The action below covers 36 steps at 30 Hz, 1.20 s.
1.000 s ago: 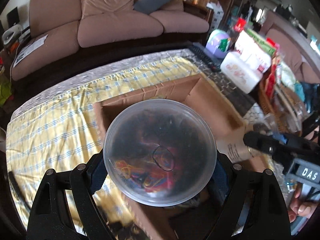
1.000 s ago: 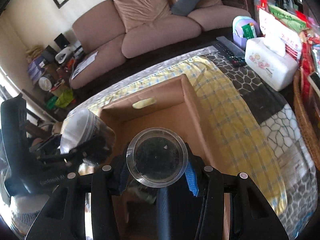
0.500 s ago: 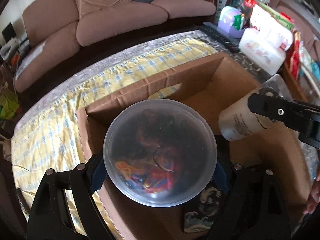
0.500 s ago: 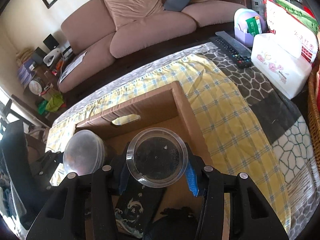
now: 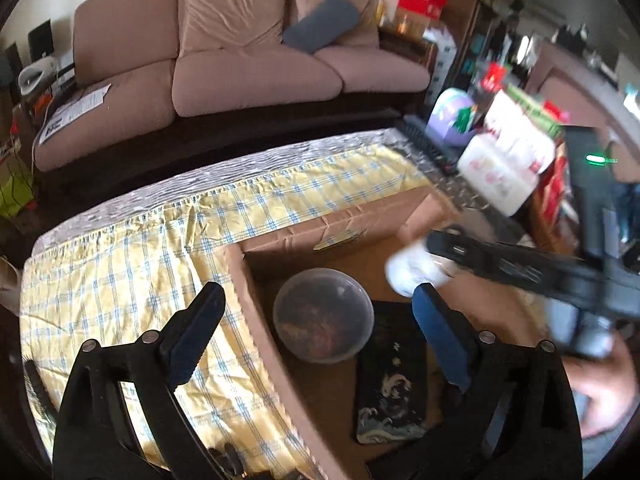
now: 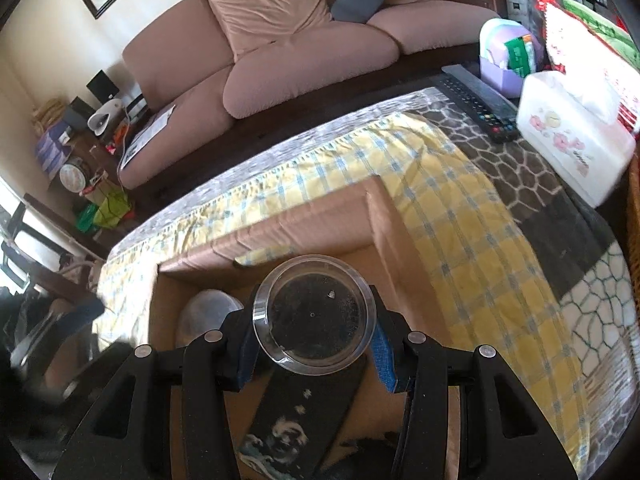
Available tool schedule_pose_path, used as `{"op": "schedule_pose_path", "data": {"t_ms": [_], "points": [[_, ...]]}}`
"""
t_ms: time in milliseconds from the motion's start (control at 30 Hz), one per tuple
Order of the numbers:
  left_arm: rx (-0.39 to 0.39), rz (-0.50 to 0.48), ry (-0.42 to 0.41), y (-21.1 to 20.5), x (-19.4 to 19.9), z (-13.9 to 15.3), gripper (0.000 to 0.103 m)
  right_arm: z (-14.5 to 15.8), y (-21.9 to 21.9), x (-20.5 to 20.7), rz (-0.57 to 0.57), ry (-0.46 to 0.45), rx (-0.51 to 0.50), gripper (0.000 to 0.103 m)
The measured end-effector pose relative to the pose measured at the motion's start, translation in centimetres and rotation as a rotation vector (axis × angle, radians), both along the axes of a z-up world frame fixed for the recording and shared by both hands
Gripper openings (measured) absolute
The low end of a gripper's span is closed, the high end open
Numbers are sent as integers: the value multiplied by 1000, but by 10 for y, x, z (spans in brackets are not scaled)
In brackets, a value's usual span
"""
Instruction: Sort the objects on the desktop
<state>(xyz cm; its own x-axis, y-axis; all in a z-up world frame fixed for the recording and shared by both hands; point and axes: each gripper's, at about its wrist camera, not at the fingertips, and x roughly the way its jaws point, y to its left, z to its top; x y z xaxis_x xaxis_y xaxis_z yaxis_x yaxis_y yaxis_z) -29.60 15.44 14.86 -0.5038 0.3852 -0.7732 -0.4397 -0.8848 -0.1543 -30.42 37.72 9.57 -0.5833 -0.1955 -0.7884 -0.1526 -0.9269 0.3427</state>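
The left gripper hangs above the near-left part of the cardboard box, its jaws spreading wider and gripping nothing. Straight below the gap between its fingers, and clear of both, the wide round tub sits on the box floor, close against the left wall, its clear lid up and coloured bits showing dimly through it. Just to the tub's right lies a dark flat case with a pale wave pattern, also on the box floor.

The right gripper is clenched on a small clear jar, the blue pads pressing its sides; the jar's round lid faces the camera and dark contents fill it. From the left wrist view this jar appears as a pale blur over the right half of the box, above the case. A hand shows behind that gripper.

The box rests on a yellow checked cloth spread over the tabletop. Further off to the right stand a white tissue box and a black remote, well apart from both grippers.
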Motion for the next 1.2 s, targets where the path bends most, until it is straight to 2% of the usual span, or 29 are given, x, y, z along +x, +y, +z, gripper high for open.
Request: {"op": "schedule_pose_path", "data": {"t_ms": [67,200,300,333,367,467,533,600,700,800,933,1200], "points": [[27,-5,-13,-10,5,2,95,-4,-1,-9,-15,-6,-33,48],[57,-19,-36,-21,11,1,95,-26,11,-23,-87,-22,-242,48],[56,-27,-36,-24,13,-1,95,-51,17,-32,-121,-77,-375,49],[58,-29,-35,-27,14,-1,95,-58,17,-35,-137,-99,-391,51],[60,-28,-35,-29,14,-1,95,-59,17,-36,-146,-110,-378,52],[57,-24,-38,-37,14,-4,95,-51,9,-42,-136,-119,-314,68],[49,-19,-42,-44,14,-8,96,-34,-3,-47,-95,-115,-206,68],[46,-14,-48,-50,16,-11,95,-11,-15,-45,-70,-77,-69,83],[47,-4,-56,-60,20,-14,96,28,-30,-39,-21,8,125,84],[46,6,-64,-68,24,-15,95,50,-35,-31,-1,27,248,84],[46,16,-61,-82,33,-9,96,60,-33,-17,-4,18,283,84],[44,64,-69,-138,72,-4,97,62,-37,32,13,-5,201,84]]}}
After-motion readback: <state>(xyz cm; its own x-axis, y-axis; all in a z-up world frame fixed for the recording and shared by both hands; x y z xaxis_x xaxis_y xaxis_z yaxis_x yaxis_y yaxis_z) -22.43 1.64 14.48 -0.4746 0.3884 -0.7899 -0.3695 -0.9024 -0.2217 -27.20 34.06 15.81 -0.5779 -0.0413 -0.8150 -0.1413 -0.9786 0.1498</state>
